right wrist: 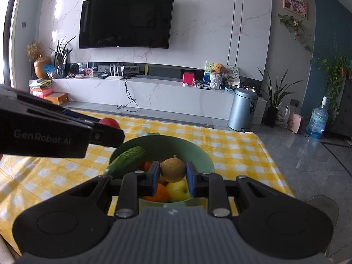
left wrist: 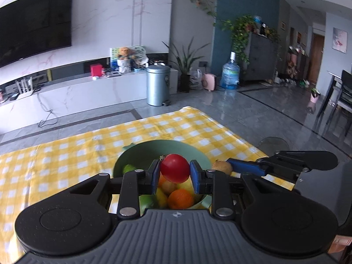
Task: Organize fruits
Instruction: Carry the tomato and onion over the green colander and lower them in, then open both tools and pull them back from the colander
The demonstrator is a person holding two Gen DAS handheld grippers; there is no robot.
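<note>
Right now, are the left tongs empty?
No: the left tongs are shut on a red fruit, held over the green bowl.

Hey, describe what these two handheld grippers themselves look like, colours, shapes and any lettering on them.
Both match. The left gripper has blue pads on black angular finger links with silver pivot bolts, two rounded black lobes with embossed circles, and a ribbed grey centre plate carrying a small emblem. The right gripper is built the same. Seen side-on from the right wrist camera, the left one's black body reads "GenRobot.AI" in grey. No cables or sleeves are visible.
</note>
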